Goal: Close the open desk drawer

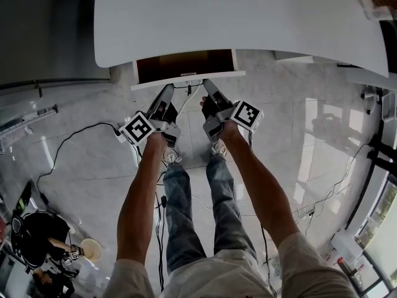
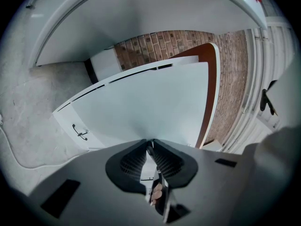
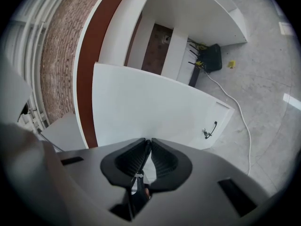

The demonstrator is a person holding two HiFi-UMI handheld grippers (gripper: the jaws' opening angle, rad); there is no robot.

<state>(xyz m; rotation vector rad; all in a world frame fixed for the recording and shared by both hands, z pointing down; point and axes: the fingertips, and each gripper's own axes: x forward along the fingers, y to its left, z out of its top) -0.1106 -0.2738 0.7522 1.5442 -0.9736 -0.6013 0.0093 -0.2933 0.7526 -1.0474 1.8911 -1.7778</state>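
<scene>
The open drawer (image 1: 183,66) juts out from under the white desk top (image 1: 248,17), showing a brown inside and a white front panel (image 1: 155,83). Both grippers point at that panel, side by side. My left gripper (image 1: 172,87) is shut, its tips right by the panel's lower edge, with nothing between them. My right gripper (image 1: 206,82) is shut too, near the panel's middle. In the left gripper view the closed tips (image 2: 151,141) face the white panel (image 2: 141,102) with its small black handle (image 2: 80,133). The right gripper view shows the same panel (image 3: 141,102) and handle (image 3: 209,130) beyond its tips (image 3: 148,140).
Cables (image 1: 74,135) trail over the pale marble floor. The person's legs and feet (image 1: 217,148) stand just before the drawer. A seated person with a cup (image 1: 91,249) is at the lower left. A black box with wires (image 3: 211,58) sits under the desk, by a brick wall (image 2: 155,44).
</scene>
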